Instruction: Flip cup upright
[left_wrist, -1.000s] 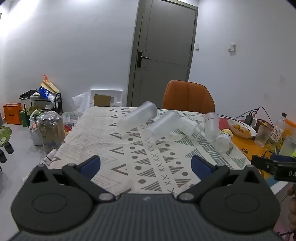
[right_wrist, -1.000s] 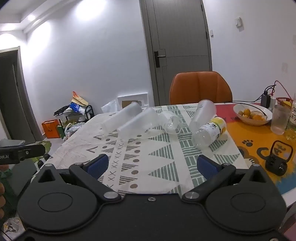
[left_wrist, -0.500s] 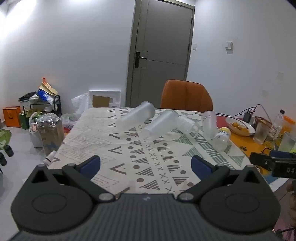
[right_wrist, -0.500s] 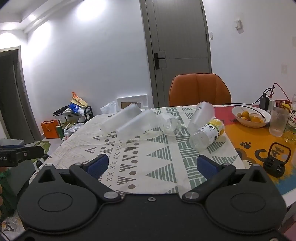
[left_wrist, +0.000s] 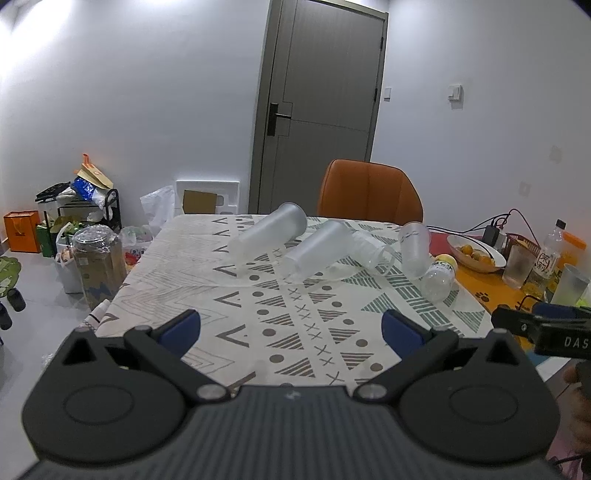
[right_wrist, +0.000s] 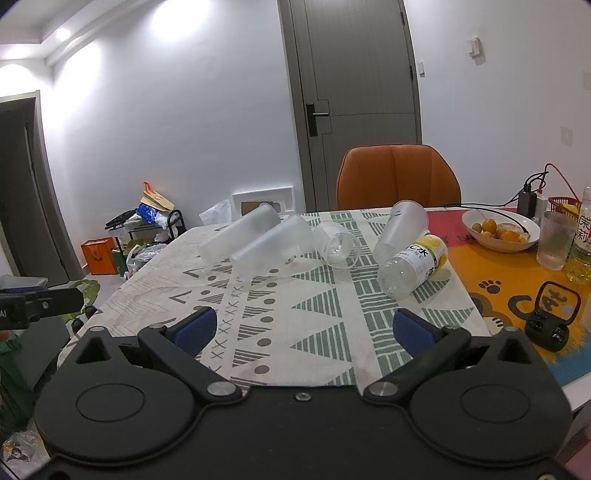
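Several clear plastic cups lie tipped on the patterned tablecloth (left_wrist: 295, 325). Two tall frosted cups (left_wrist: 267, 230) (left_wrist: 317, 249) lie on their sides at the far middle. A small clear cup (left_wrist: 371, 249) lies beside them. Another cup (left_wrist: 415, 247) leans on a fallen bottle (left_wrist: 439, 277). In the right wrist view the same frosted cups (right_wrist: 238, 232) (right_wrist: 275, 245), small cup (right_wrist: 338, 247), leaning cup (right_wrist: 400, 229) and bottle (right_wrist: 412, 271) show. My left gripper (left_wrist: 291, 328) and right gripper (right_wrist: 301, 328) are open, empty, at the near edge, well short of the cups.
An orange chair (left_wrist: 369, 194) stands behind the table. A fruit bowl (right_wrist: 500, 229), a ribbed glass (right_wrist: 556, 240), bottles and a black device (right_wrist: 552, 317) sit on the orange mat at right. Bags, a rack and boxes (left_wrist: 81, 206) clutter the floor at left.
Both grippers drew back slightly and rose a little; the cups look a bit smaller and farther. Nothing on the table moved.
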